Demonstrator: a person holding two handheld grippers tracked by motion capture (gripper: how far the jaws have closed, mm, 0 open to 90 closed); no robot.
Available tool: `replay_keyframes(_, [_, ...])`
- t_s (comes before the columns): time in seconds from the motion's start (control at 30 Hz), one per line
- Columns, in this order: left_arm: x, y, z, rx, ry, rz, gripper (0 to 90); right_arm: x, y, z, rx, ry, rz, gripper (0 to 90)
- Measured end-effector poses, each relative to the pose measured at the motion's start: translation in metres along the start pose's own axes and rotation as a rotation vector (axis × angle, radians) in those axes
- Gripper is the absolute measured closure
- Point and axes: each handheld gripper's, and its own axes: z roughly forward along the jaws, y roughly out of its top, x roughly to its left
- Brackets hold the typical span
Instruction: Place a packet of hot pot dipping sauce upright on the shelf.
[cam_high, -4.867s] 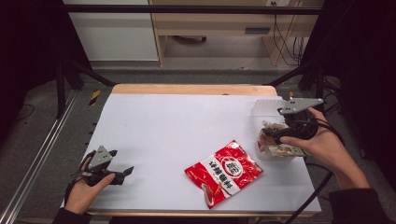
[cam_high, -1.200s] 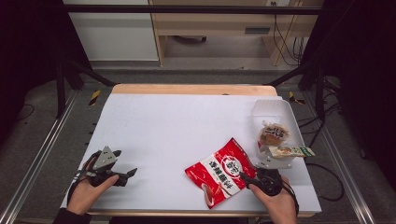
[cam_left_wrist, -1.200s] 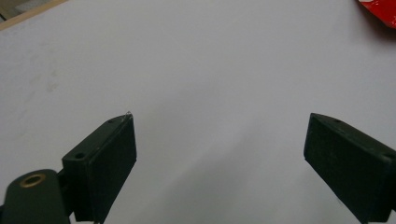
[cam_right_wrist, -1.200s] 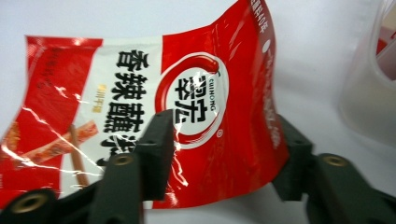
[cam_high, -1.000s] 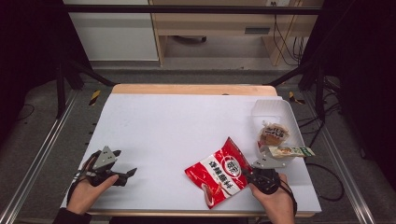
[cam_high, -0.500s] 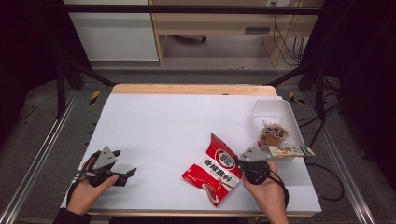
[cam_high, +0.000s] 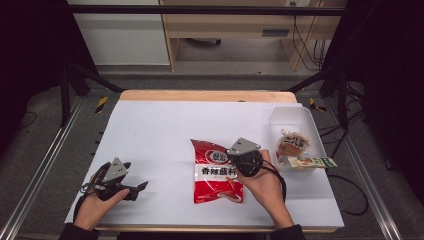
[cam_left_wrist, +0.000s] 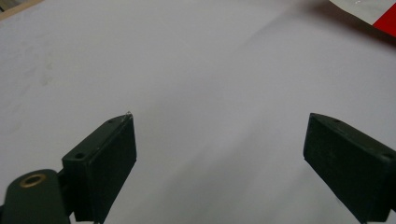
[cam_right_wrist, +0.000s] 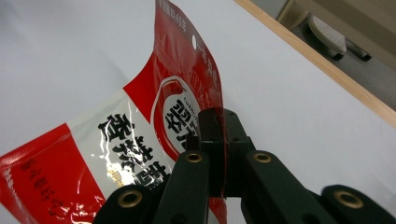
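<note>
A red and white snack bag (cam_high: 216, 170) with black lettering lies near the middle of the white table, its right edge lifted. My right gripper (cam_high: 239, 161) is shut on that edge; in the right gripper view the bag (cam_right_wrist: 140, 135) hangs pinched between the jaws of the gripper (cam_right_wrist: 223, 135). My left gripper (cam_high: 135, 187) rests at the table's front left, held by a hand, jaws wide apart. In the left gripper view its fingers (cam_left_wrist: 105, 158) frame bare table, with a corner of the bag (cam_left_wrist: 369, 11) at the top right.
A clear plastic tray (cam_high: 290, 117) stands at the table's right edge with a wrapped bun (cam_high: 292, 142) in it and a long packet (cam_high: 310, 162) across its near rim. A wooden strip (cam_high: 205, 95) edges the table's far side.
My right gripper came from the tray to the bag's right edge, closed on it, and has dragged and turned it leftward, lifting that edge. The left gripper has stayed put.
</note>
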Motion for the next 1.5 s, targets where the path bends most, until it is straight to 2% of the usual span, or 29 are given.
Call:
replay_keyframes(0.23, [0.000, 0.001, 0.001, 0.010, -0.011, -0.011, 8.9, -0.001, 0.018, 0.005, -0.032, 0.025, -0.026, 90.0])
replay_keyframes(0.53, [0.000, 0.004, -0.001, -0.025, -0.029, -0.020, 8.8, 0.001, 0.045, 0.007, -0.071, 0.049, -0.058, 90.0])
replay_keyframes(0.7, [-0.001, 0.009, -0.004, -0.052, -0.038, -0.013, 9.7, 0.003, 0.058, 0.005, -0.088, 0.045, -0.067, 90.0])
replay_keyframes(0.83, [-0.003, 0.021, -0.007, -0.063, -0.041, 0.013, 10.9, 0.005, 0.066, 0.001, -0.105, 0.051, -0.087, 90.0])
replay_keyframes(0.9, [-0.003, 0.026, -0.008, -0.068, -0.044, 0.016, 12.0, 0.006, 0.066, 0.000, -0.108, 0.051, -0.082, 90.0])
replay_keyframes(0.93, [-0.003, 0.037, -0.008, -0.075, -0.058, 0.024, 12.2, 0.005, 0.067, -0.001, -0.116, 0.052, -0.077, 90.0])
replay_keyframes(1.2, [-0.008, 0.076, -0.001, -0.071, -0.094, 0.090, 16.0, 0.006, 0.061, -0.008, -0.134, 0.048, -0.069, 90.0])
replay_keyframes(1.5, [-0.014, 0.105, 0.005, -0.105, -0.156, 0.102, 24.5, 0.006, 0.055, -0.015, -0.149, 0.053, -0.047, 90.0])
